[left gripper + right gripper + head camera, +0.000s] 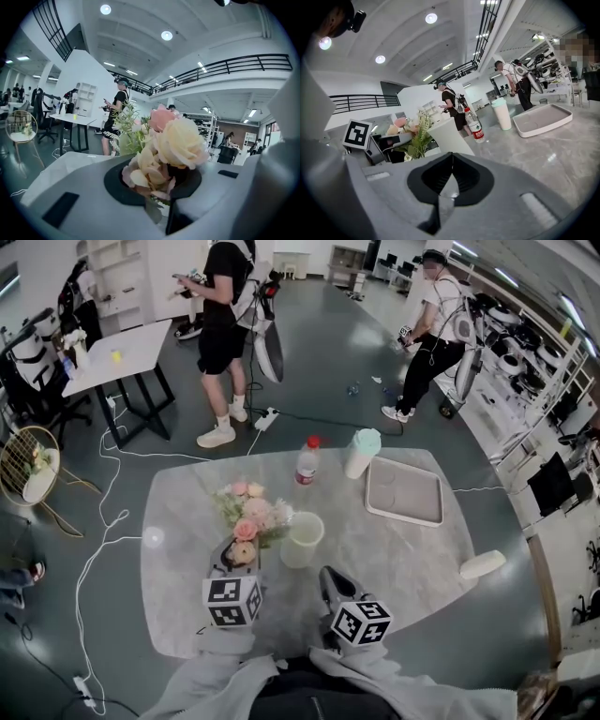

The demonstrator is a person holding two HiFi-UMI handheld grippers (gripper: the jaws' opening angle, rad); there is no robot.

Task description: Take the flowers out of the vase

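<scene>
A bunch of pink and cream flowers (248, 517) with green sprigs sits outside the white vase (302, 540), just to its left over the marble table (412, 559). My left gripper (239, 559) is shut on the flowers low down, near the stems. In the left gripper view the blooms (180, 143) fill the space between the jaws of the left gripper (161, 193). My right gripper (328, 580) rests near the table's front edge, to the right of the vase, shut and holding nothing. In the right gripper view, the right gripper (451, 161) points toward the vase (445, 136) and the flowers (412, 136).
A water bottle (307, 462) with a red cap, a white cup with a mint lid (361, 454) and a white tray (404, 491) stand at the table's far side. A small white object (482, 564) lies at the right edge. Two people stand beyond; cables cross the floor.
</scene>
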